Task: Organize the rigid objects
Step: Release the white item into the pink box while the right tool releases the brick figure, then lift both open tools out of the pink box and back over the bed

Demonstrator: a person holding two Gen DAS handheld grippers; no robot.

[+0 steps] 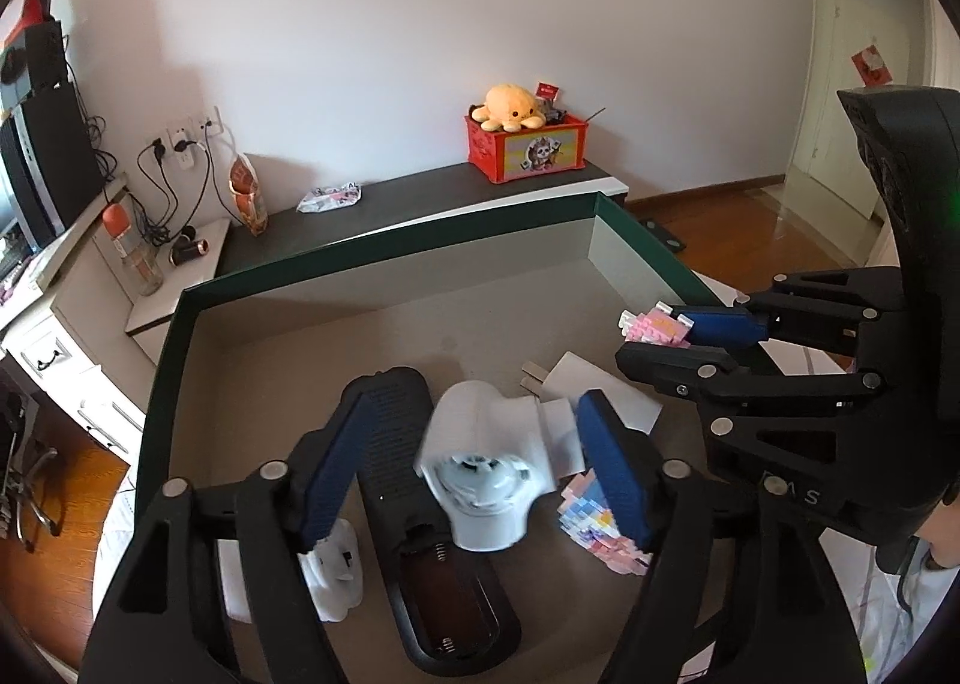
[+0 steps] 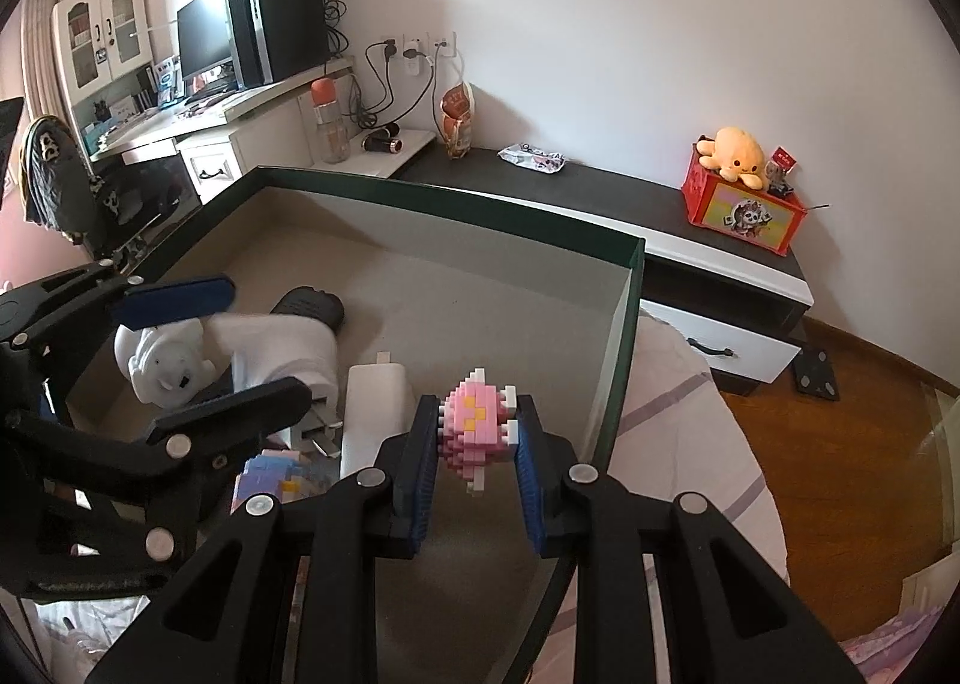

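Note:
A green-rimmed box (image 1: 384, 258) (image 2: 480, 204) holds several objects. My left gripper (image 1: 474, 402) (image 2: 267, 336) is open inside it, its blue pads on either side of a white fan-like gadget (image 1: 480, 474) (image 2: 288, 348) without touching it. The gadget lies across a black device (image 1: 408, 480) (image 2: 312, 306) with an open battery bay. My right gripper (image 2: 478, 408) (image 1: 660, 336) is shut on a pink brick figure (image 2: 474, 426) (image 1: 645, 324), held above the box floor near the right wall. In the box also lie a white charger (image 1: 600, 390) (image 2: 378, 402), a pastel brick figure (image 1: 594, 528) (image 2: 270, 474) and a white bear figure (image 2: 162, 366) (image 1: 336, 570).
The box rests on a bed with a pale striped cover (image 2: 690, 414). Behind it, a dark low cabinet (image 1: 420, 198) carries a red crate (image 1: 528, 150) with a yellow plush octopus (image 1: 510, 108). A desk with a computer (image 2: 276, 24) stands to the left, and wooden floor (image 2: 840, 474) lies to the right.

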